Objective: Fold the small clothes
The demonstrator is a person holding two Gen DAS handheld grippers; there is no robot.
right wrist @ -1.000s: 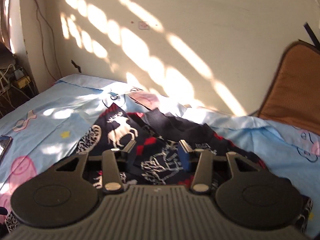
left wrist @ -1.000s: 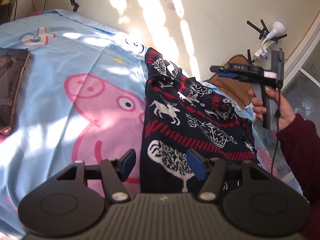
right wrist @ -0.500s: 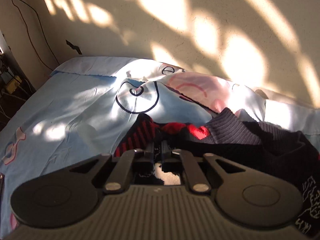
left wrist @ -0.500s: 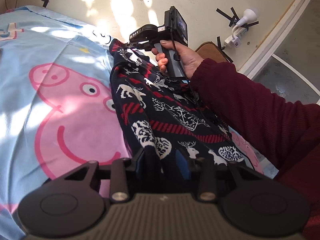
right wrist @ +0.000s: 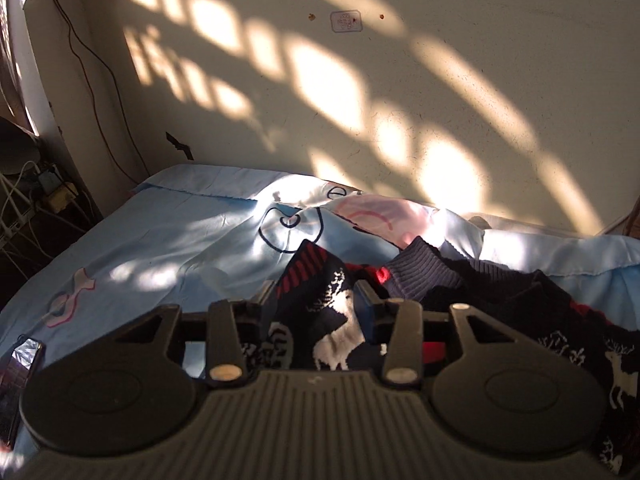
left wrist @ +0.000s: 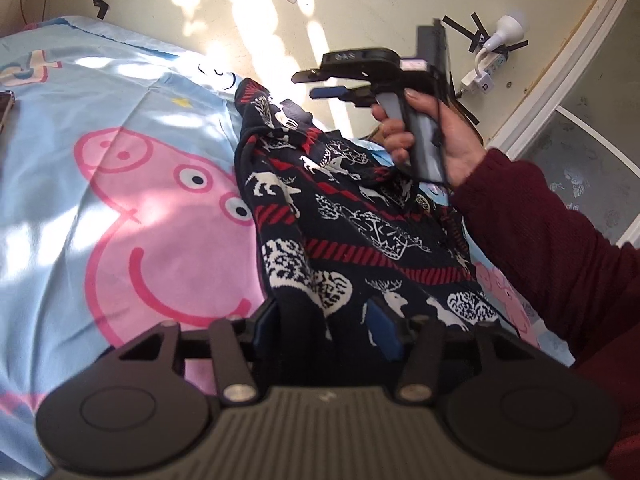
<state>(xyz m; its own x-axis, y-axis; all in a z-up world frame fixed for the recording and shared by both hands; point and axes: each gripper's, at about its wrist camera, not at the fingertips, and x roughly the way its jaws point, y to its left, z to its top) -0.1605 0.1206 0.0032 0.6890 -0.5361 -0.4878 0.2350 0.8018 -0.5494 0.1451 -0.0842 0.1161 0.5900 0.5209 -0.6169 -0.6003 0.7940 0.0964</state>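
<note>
Both sets of fingers have just been opening again after pinching the sweater [left wrist: 352, 216], which lies rumpled on the bed [left wrist: 120, 184], centre right. The left gripper [left wrist: 324, 328] straddles its hem without pressing; the right gripper [right wrist: 316, 304], lifted clear, gapes at the collar end. One fold seems laid; next, regrip and smooth. Sleeves hidden.

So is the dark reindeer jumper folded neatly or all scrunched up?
Scrunched up: the dark reindeer jumper lies in rumpled, uneven bunches on the blue cartoon-pig sheet.
</note>
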